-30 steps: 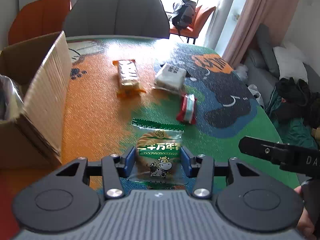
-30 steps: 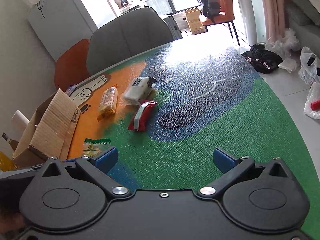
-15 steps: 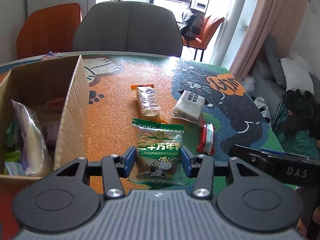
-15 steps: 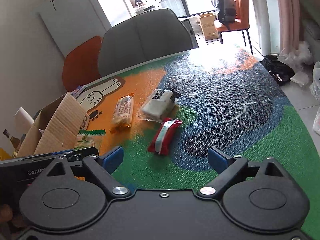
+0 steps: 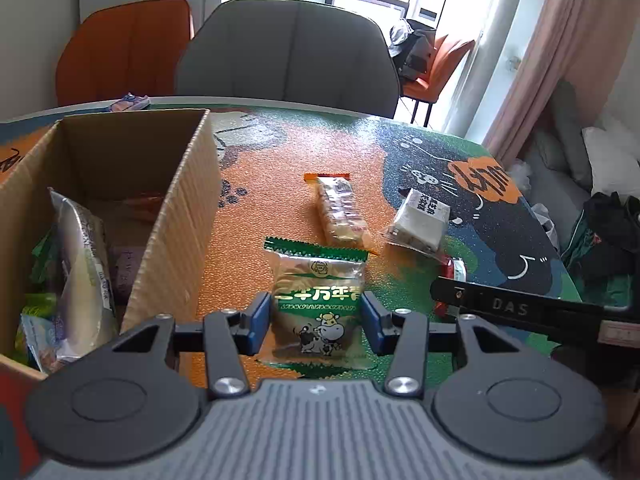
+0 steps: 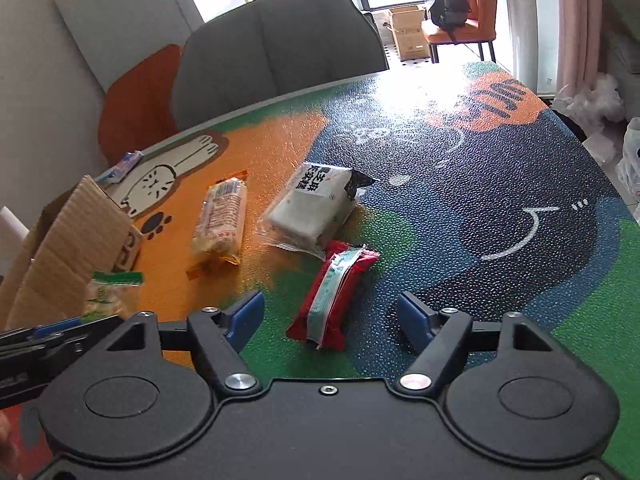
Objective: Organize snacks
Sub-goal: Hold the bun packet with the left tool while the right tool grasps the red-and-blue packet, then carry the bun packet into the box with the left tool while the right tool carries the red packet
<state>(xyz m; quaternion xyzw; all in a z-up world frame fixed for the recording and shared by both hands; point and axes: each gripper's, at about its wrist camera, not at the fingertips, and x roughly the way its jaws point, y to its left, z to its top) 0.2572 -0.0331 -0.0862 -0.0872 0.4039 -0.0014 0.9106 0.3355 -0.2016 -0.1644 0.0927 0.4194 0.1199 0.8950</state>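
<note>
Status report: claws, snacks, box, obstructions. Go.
Left claw shut on green cookie packet, beside cardboard box. Right claw open above red snack bar. Nothing between packet and box.

Each gripper is built from black plastic linkages with silver screws and blue pads on the jaws. The left gripper carries a ribbed grey housing; white "DAS" lettering is seen at 3 o'clock on the right gripper.

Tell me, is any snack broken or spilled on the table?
Nothing looks spilled or torn. The orange cracker pack, white cake pack and red pack lie loose at odd angles on the table, while the left gripper holds the green biscuit packet.
</note>
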